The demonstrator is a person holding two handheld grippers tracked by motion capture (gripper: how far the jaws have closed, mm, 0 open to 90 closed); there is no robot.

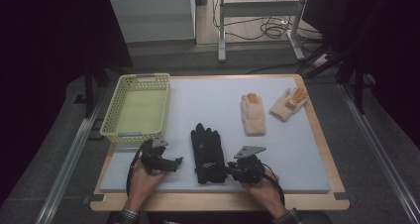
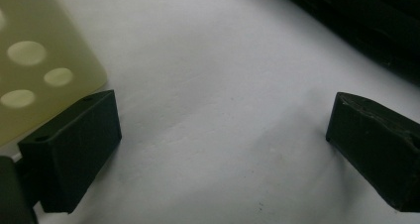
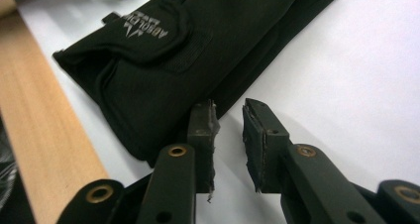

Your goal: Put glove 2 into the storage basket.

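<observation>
The right gripper [image 3: 229, 130] has its jaws nearly closed with only a narrow gap, nothing clamped, just beside the cuff edge of the black gloves [image 1: 207, 153], which lie on the white mat [image 1: 277, 149] near the table's front edge. The left gripper [image 2: 218, 149] has its jaws spread wide over bare mat beside the green basket [image 1: 113, 116].

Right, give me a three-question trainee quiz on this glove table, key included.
1. True or false: the right gripper has the black gloves clamped between its pads.
2. How many pale knit gloves lie on the white mat?
A. one
B. two
C. three
3. Where does the green basket sit relative to the left gripper?

Key
1. False: the jaws stand narrowly apart with only mat between them, beside the gloves' cuff edge.
2. B: one lies flat, the other angled to its right.
3. Just beyond it, at the mat's far left, in the high view; the left jaws stand wide open.
</observation>
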